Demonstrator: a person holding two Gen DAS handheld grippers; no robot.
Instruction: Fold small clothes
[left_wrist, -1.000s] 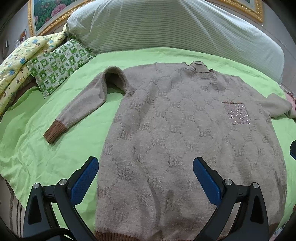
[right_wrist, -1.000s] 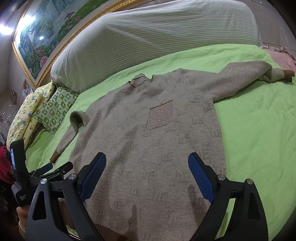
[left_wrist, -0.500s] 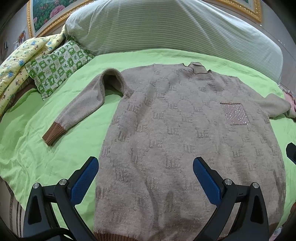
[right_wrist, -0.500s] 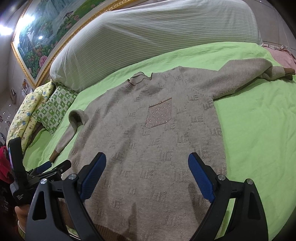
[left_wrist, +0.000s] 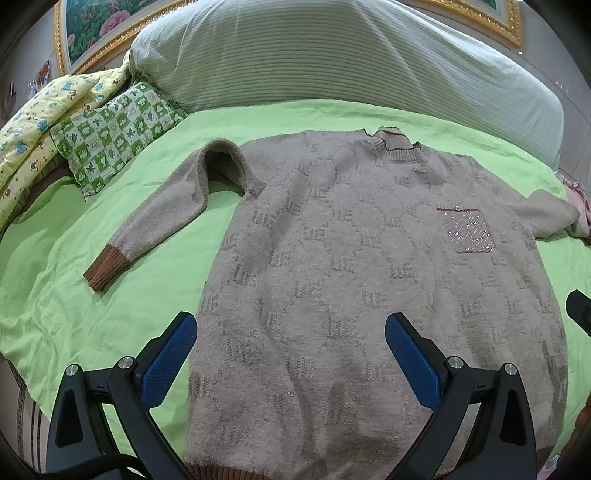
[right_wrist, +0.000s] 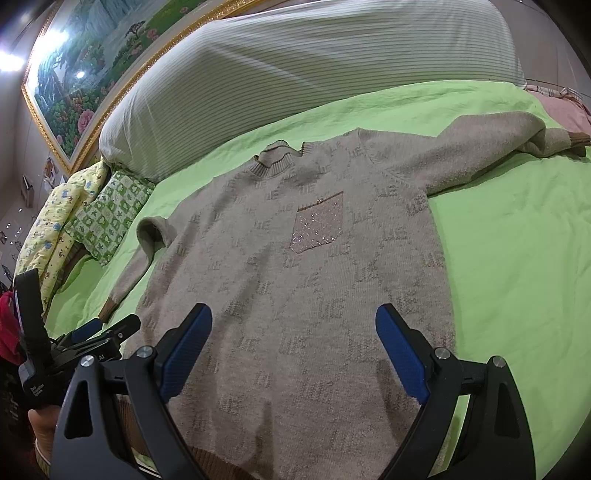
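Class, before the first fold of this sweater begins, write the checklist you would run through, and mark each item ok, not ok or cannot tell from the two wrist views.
1. Sweater lies flat, front up, on the green sheet: ok.
2. Left tool open and empty, hanging above the hem end: ok.
3. Right tool open and empty: ok.
4. Left-side sleeve laid out straight: not ok, it is bent at the shoulder and angled down.
5. Right-side sleeve fully on the sheet: cannot tell, its cuff reaches the pink cloth at the edge.
6. Hem smooth: cannot tell, the tools mostly hide it.
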